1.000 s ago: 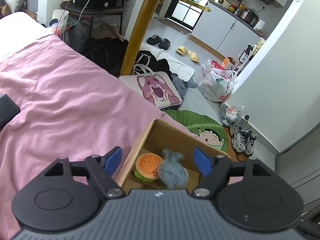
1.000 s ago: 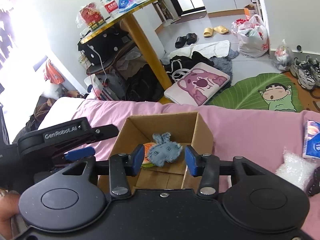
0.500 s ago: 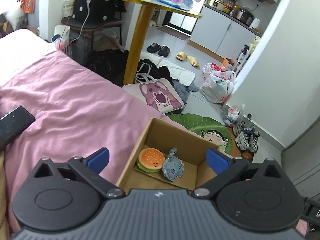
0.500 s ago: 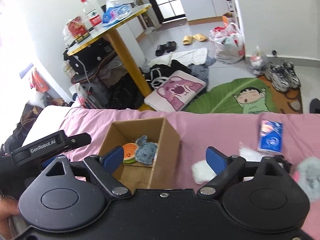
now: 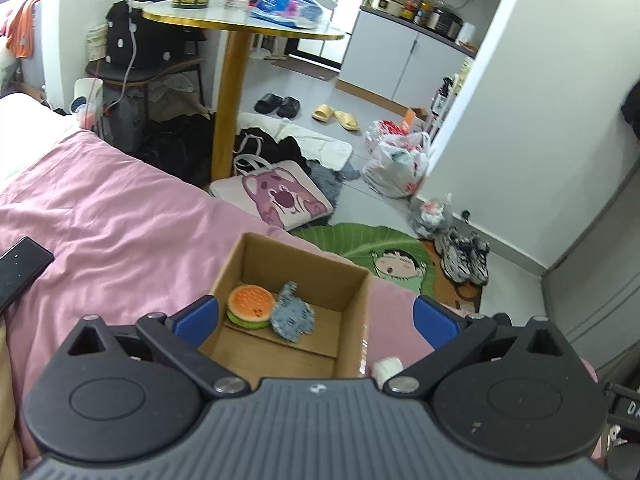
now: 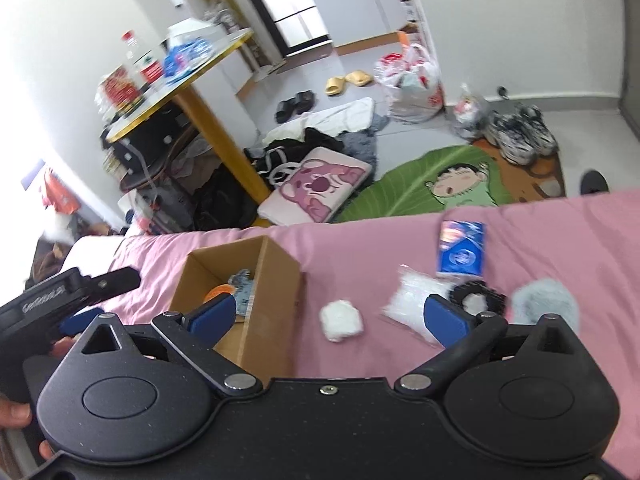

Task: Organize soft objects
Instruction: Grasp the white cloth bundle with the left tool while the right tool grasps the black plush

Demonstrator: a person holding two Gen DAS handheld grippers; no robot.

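Swinging our right gripper [image 6: 327, 316] away from the cardboard box [image 6: 276, 280], fingers now wide apart, we leave the grey plush [image 5: 292, 312] beside the burger toy [image 5: 251, 305]; a white puff [image 6: 341, 320] waits between our fingertips. Left gripper [image 5: 316, 318] hovers open.

Gold-legged round table [image 5: 236, 24] — grey tile floor [image 5: 384, 216].

One cardboard box [image 5: 352, 304], two soft toys [image 5: 251, 305] inside, one white puff [image 6: 341, 319] outside.
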